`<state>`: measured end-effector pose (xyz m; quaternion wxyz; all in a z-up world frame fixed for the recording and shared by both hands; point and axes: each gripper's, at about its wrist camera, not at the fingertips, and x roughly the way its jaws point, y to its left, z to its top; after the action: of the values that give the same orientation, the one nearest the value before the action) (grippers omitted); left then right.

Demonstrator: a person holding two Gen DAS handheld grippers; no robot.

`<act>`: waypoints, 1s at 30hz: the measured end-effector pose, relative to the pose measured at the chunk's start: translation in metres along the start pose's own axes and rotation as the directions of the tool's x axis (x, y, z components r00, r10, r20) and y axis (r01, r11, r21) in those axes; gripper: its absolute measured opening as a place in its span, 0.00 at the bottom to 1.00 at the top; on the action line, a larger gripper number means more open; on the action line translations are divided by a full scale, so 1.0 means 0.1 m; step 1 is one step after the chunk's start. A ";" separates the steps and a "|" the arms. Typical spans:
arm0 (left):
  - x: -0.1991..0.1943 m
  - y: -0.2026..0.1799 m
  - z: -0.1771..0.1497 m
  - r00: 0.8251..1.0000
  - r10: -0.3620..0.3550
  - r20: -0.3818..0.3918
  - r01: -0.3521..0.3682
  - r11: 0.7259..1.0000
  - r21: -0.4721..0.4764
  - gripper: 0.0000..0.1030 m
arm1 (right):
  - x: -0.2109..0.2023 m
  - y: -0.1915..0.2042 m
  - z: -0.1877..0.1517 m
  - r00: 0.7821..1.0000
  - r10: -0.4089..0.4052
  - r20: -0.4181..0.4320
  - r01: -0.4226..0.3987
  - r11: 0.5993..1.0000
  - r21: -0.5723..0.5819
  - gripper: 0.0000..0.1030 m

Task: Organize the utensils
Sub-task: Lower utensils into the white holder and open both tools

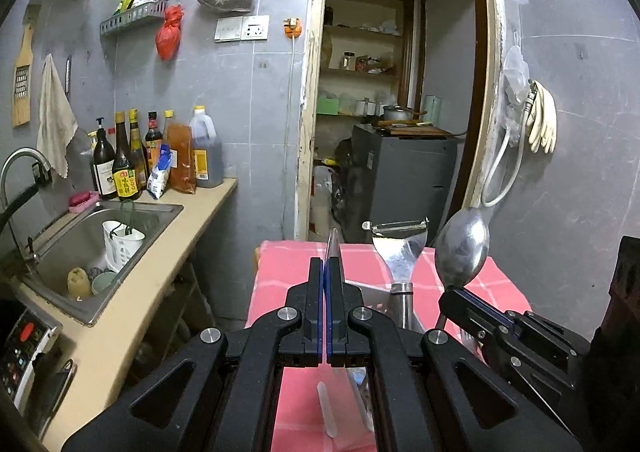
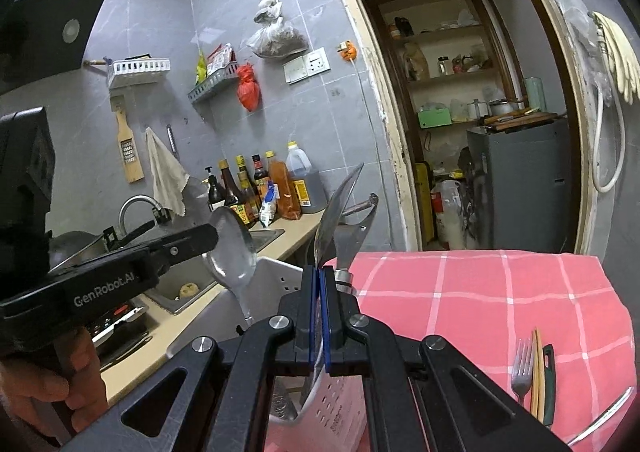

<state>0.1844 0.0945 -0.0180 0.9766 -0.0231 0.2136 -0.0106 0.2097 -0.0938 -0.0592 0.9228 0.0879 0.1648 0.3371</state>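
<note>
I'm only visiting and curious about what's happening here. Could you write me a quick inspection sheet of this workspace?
Surface: table under a pink checked cloth.
Job's things: clear spoon; metal spoon; white basket, with a metal tool apparently standing in it; fork and chopsticks lying on the cloth.
Clutter: bottles crowd the counter.
Grippers: left claw shut on the clear spoon; right claw shut on the metal spoon.
Cables: white hose looped on the wall by the door.
Surroundings: sink, grey tiled wall, open doorway to a pantry.
</note>
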 end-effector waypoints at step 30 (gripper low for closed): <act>-0.28 -0.02 0.08 0.992 -0.120 -0.029 0.112 0.972 -0.205 0.38 | -0.56 -0.22 0.18 0.995 -0.071 -0.067 0.071 0.998 -0.002 0.42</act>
<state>0.1623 0.0941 0.0009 0.9622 -0.1349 0.2320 -0.0462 0.1892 -0.1481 -0.0348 0.9280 0.0708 0.1988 0.3070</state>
